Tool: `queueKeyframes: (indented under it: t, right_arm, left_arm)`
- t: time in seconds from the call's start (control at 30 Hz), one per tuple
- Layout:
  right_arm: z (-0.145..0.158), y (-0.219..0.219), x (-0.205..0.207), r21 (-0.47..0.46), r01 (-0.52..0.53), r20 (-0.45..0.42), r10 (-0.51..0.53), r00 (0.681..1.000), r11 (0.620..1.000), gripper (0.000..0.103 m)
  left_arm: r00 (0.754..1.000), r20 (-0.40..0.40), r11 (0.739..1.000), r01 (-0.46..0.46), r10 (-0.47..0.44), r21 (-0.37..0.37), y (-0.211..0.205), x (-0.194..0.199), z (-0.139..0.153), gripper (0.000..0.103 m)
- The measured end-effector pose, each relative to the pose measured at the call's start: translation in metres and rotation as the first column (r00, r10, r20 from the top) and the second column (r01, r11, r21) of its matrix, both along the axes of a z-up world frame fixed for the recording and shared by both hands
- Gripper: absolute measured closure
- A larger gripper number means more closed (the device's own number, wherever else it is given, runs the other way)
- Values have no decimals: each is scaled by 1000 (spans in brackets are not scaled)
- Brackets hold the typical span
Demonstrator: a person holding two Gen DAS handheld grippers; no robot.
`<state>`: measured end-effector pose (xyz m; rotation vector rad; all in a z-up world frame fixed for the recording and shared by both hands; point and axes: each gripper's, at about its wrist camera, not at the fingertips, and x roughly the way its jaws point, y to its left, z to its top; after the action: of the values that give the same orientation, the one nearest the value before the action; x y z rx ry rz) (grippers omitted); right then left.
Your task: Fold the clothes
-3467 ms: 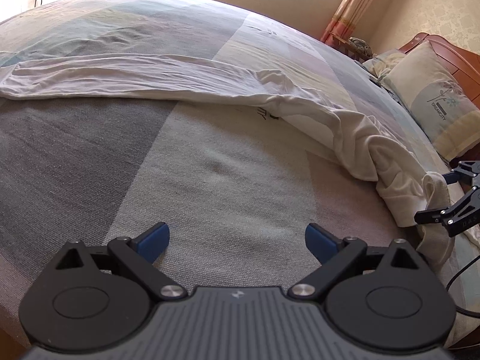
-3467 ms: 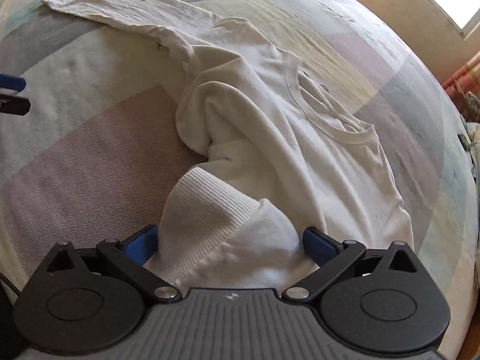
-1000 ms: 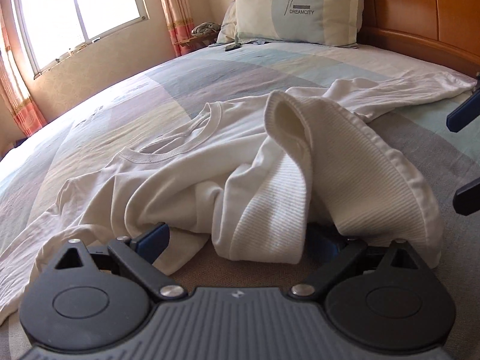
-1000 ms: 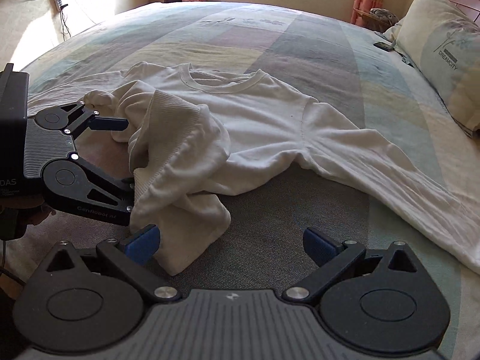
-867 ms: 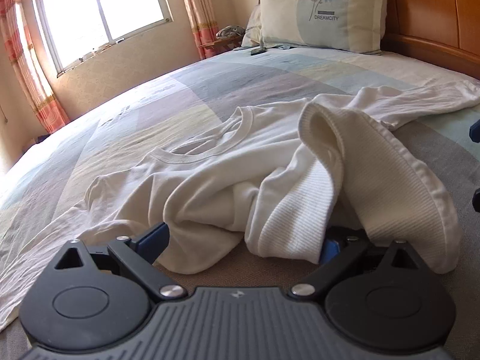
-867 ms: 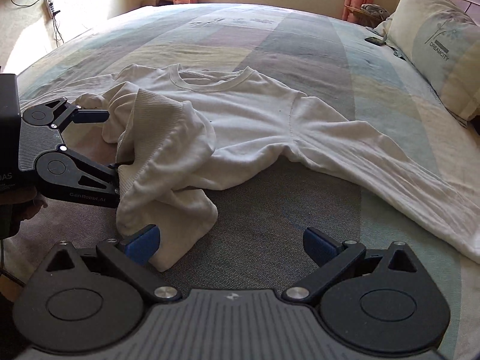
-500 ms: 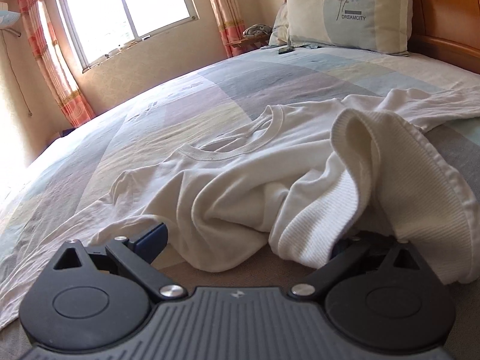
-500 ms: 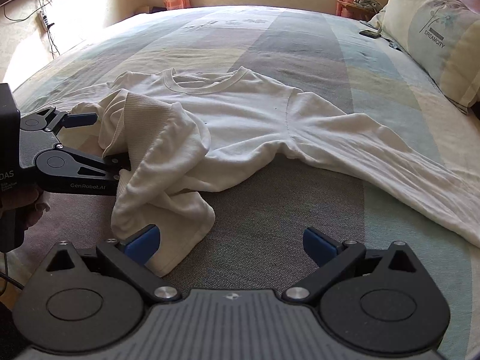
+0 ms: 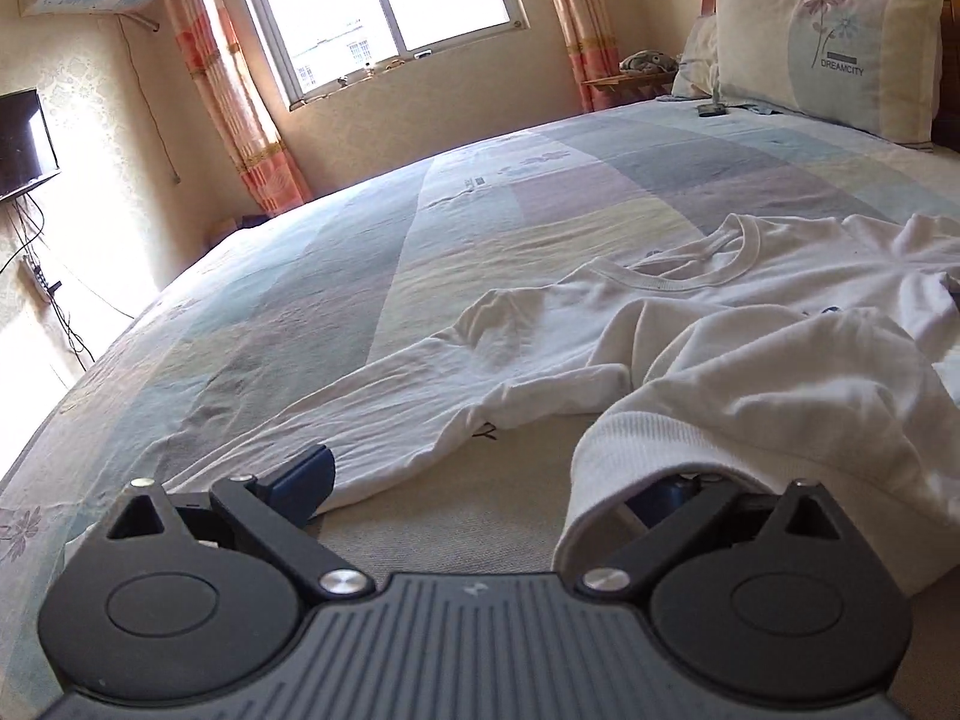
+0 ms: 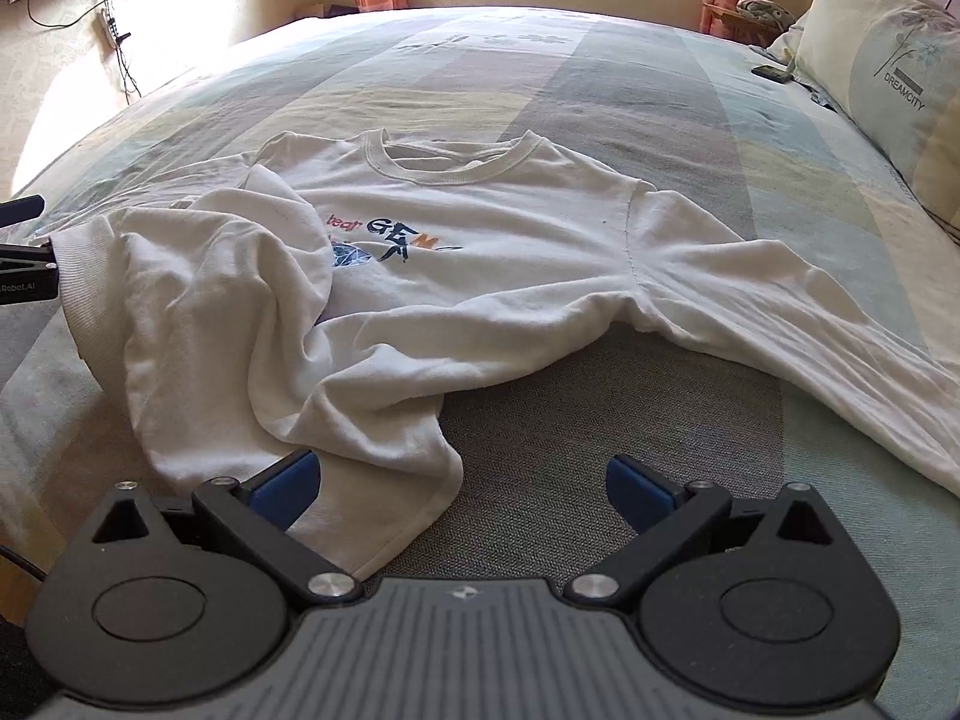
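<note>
On the bed, the shirt now lies flatter — both claws spread open; hem unfolded, folding barely begun.

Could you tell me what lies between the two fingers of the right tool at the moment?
In the right wrist view, the right tool stands open; between its fingers lie the shirt hem corner and bare bedspread.

White sweatshirt lies crumpled on patchwork bedspread.

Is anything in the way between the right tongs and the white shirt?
No, nothing visible is. The right tongs stand open right at the white shirt, and its bunched bottom corner already lies between them on the bedspread.
</note>
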<state>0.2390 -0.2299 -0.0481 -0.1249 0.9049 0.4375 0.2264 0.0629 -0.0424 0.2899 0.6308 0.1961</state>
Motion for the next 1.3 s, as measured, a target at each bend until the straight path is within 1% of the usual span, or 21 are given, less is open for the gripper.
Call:
queueKeyframes:
  t: [0.1, 0.2, 0.3, 0.4, 0.47, 0.57, 0.63, 0.67, 0.77, 0.83, 0.87, 0.9, 0.93, 1.07, 1.2, 1.3]
  right_arm:
    - [-1, 8, -3, -13, -14, -4, 13, 1000, 1000, 0]
    - [-2, 10, -8, -26, -16, -8, 16, 1000, 1000, 0]
    - [-3, 8, -12, -30, -9, -13, 9, 1000, 1000, 0]
    - [-4, 4, -14, -5, -16, -29, 16, 999, 1000, 0]
    - [-6, 3, -15, -1, -21, -35, 21, 999, 1000, 0]
    - [-12, 5, -14, -9, -34, -51, 33, 998, 999, 0]
    - [-15, 7, -13, 0, -47, -65, 47, 997, 999, 0]
    - [-16, 8, -12, 17, -58, -75, 59, 995, 998, 0]
    - [-18, 9, -9, 112, -88, -122, 102, 987, 990, 0]
    - [-22, 8, -6, 201, -95, -165, 129, 978, 975, 0]
    - [-25, 6, -5, 254, -91, -199, 144, 969, 963, 0]
    - [-29, 5, -4, 304, -84, -232, 159, 960, 949, 0]
    - [-33, 4, -4, 334, -71, -255, 162, 953, 940, 0]
    - [-36, -5, -4, 424, -18, -269, 145, 952, 906, 0]
    - [-42, -6, 8, 507, 33, -284, 130, 950, 861, 0]
    - [-46, -9, 17, 557, 97, -313, 100, 945, 825, 0]
  left_arm:
    - [998, -32, 998, 50, -49, 37, -15, 8, -18, 3]
    - [999, -12, 999, 44, -43, 33, -16, 9, -21, 3]
    - [999, 31, 999, -10, 9, 31, -7, 0, -11, 3]
    - [993, 78, 995, -89, 85, 48, 7, -18, 4, 3]
    - [985, 99, 988, -145, 140, 46, 17, -33, 12, 3]
    - [966, 124, 970, -236, 227, 59, 29, -57, 24, 3]
    - [958, 129, 964, -263, 255, 47, 32, -72, 32, 3]
    - [957, 130, 963, -266, 259, 39, 32, -80, 35, 3]
    - [957, 139, 964, -263, 255, 44, 26, -98, 43, 3]
    - [959, 132, 964, -260, 251, 50, 21, -107, 45, 3]
    - [960, 124, 965, -257, 249, 52, 19, -110, 44, 3]
    - [963, 110, 966, -254, 247, 52, 19, -111, 41, 3]
    - [965, 96, 967, -250, 244, 52, 19, -112, 37, 3]
    - [976, -18, 973, -216, 218, 78, 24, -105, 14, 3]
    - [973, -132, 979, -174, 187, 104, 28, -97, -9, 3]
    - [978, -145, 984, -131, 148, 118, 26, -100, -16, 3]
